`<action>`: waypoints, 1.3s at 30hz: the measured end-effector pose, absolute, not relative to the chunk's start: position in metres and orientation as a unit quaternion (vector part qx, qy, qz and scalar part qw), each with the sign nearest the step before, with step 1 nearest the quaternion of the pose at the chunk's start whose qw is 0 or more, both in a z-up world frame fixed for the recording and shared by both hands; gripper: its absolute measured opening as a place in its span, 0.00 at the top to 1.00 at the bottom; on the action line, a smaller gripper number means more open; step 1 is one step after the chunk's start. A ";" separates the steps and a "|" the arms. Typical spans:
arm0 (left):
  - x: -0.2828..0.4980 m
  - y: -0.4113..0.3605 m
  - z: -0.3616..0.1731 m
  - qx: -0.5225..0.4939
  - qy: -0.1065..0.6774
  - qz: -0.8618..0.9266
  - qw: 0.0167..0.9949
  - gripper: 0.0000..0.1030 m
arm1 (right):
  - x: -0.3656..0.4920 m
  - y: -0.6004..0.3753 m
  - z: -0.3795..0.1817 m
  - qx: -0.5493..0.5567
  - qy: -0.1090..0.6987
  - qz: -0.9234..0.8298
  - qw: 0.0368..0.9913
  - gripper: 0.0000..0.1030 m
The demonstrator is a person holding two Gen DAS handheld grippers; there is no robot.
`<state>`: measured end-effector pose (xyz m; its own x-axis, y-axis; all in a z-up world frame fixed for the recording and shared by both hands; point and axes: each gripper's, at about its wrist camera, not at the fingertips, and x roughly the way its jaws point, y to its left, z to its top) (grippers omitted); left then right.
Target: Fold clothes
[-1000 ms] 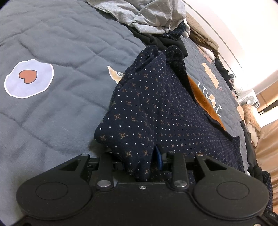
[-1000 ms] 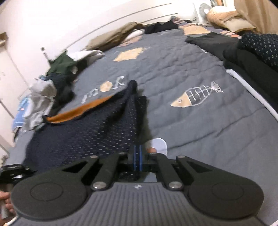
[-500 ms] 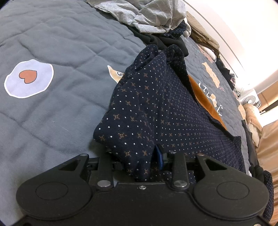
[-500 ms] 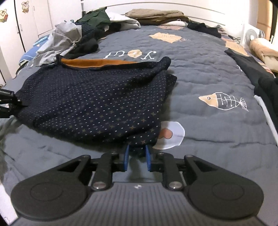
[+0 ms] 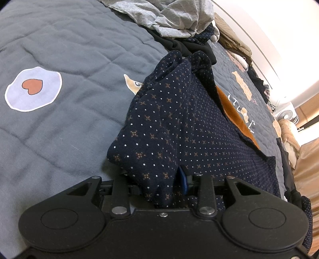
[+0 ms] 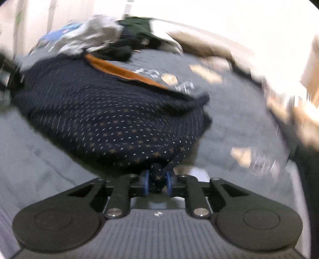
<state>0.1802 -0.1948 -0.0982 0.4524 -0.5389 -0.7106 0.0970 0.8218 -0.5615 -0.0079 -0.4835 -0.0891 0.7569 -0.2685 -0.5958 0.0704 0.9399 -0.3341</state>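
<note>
A navy dotted garment [image 5: 179, 123] with an orange lining [image 5: 237, 117] lies spread on the grey quilt [image 5: 69, 49]. My left gripper [image 5: 159, 183] is shut on a thick bunch of its near edge; cloth hides the left pad and only the blue right pad [image 5: 183, 179] shows. In the blurred right wrist view, the same garment [image 6: 111, 111] stretches away, its orange lining [image 6: 123, 71] at the far side. My right gripper [image 6: 158, 181] has its jaws closing, with a bunched corner of the hem filling the gap between the blue pads [image 6: 147, 182].
A heap of grey and dark clothes [image 5: 175, 18] lies at the far end of the bed. The quilt carries a heart patch [image 5: 32, 88]. More folded clothes line the headboard side, and a white fan [image 5: 287, 115] stands beyond the bed.
The right gripper let go, rolled level, dropped to the garment's near hem, and now has a corner between its pads. The left gripper kept still with its hold.
</note>
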 end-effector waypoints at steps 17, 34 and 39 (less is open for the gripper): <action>0.182 -0.194 -0.098 -0.229 0.490 -0.193 0.819 0.66 | -0.019 -0.521 -0.090 -0.146 0.424 -0.170 0.877 0.89; 0.180 -0.197 -0.098 -0.221 0.487 -0.191 0.823 0.64 | -0.040 -0.571 -0.079 0.556 0.241 -0.073 0.792 0.61; 0.180 -0.195 -0.099 -0.225 0.487 -0.193 0.821 0.64 | -0.035 -0.576 -0.100 0.597 0.246 -0.132 0.752 0.61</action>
<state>0.1800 -0.1949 -0.0988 0.4506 -0.5357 -0.7142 0.0974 0.8247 -0.5572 -0.0346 -0.5763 -0.1000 0.8435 0.0952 -0.5286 0.4930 0.2534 0.8323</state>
